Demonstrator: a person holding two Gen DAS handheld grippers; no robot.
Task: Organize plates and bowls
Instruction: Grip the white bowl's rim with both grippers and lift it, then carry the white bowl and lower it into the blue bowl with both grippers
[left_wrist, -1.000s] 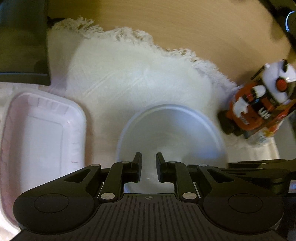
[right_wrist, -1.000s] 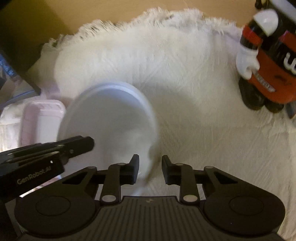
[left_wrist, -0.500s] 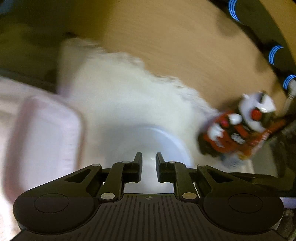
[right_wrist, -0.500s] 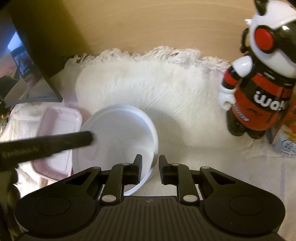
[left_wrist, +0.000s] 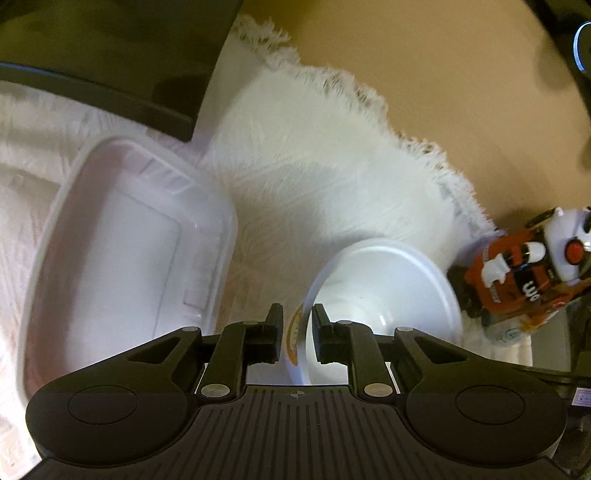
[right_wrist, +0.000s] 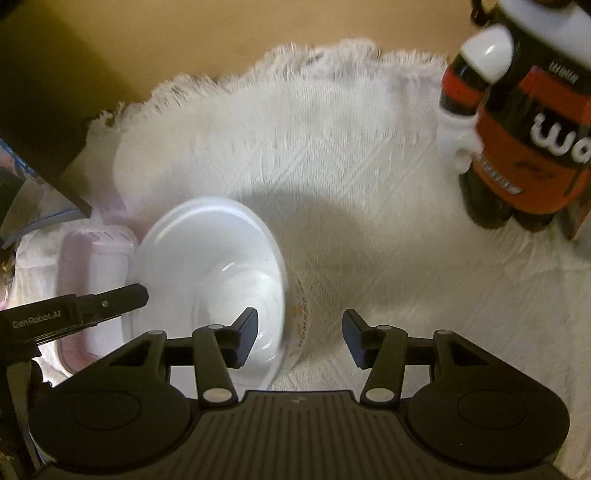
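Bowl (left_wrist: 384, 291), white with an orange pattern on its outer wall, sits tilted over the white fringed cloth (left_wrist: 314, 166). The left gripper (left_wrist: 297, 328) has its jaws clamped on the bowl's near rim, one finger inside and one outside. The right gripper (right_wrist: 299, 332) has its jaws wide apart, straddling the bowl's (right_wrist: 210, 273) right edge without gripping. A pale pink tray (left_wrist: 122, 236) lies just left of the bowl; a red-and-black toy robot (right_wrist: 524, 122) stands well to its right.

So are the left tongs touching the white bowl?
Touching. The left wrist view shows the left tongs pinching the white bowl's rim, one finger on each side.
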